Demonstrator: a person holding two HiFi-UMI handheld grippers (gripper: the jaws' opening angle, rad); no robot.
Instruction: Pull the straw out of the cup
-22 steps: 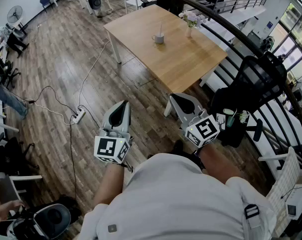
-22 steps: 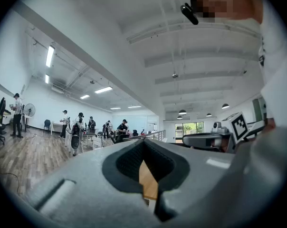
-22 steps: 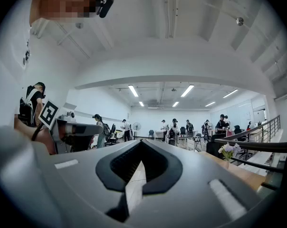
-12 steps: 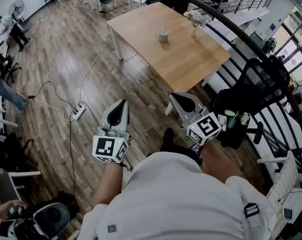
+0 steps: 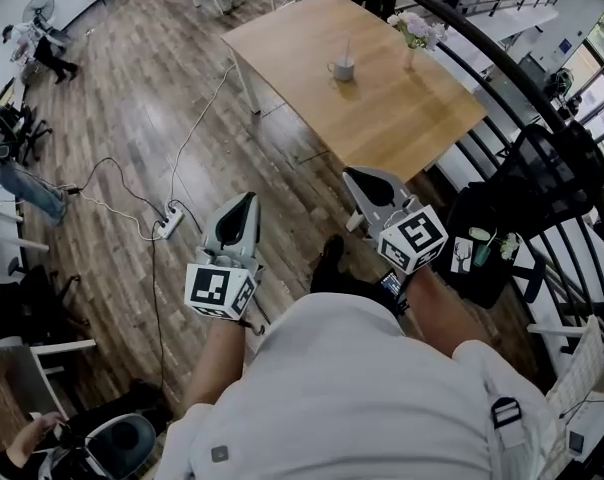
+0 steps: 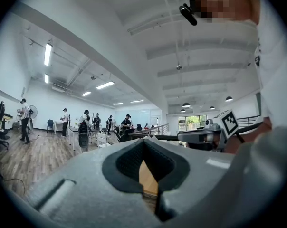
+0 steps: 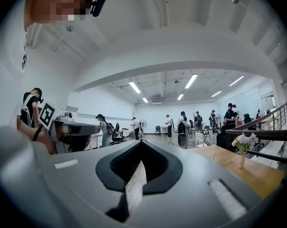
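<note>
Has stepped nearer to the light-brown wooden table (image 5: 402,118), bigger now than a moment ago. Still just walking up; no pulling yet. Holds the left gripper (image 5: 244,203) and right gripper (image 5: 360,176) squeezed closed on nothing. Can see the small grey cup (image 5: 342,69) far back on the table, thin pale straw (image 5: 347,50) upright inside, well apart from both grippers, nearer the right one.

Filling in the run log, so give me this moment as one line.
phase: before grasp | left tool: shut, empty | right tool: shut, empty | straw: in cup on table, far ahead of both tools
</note>
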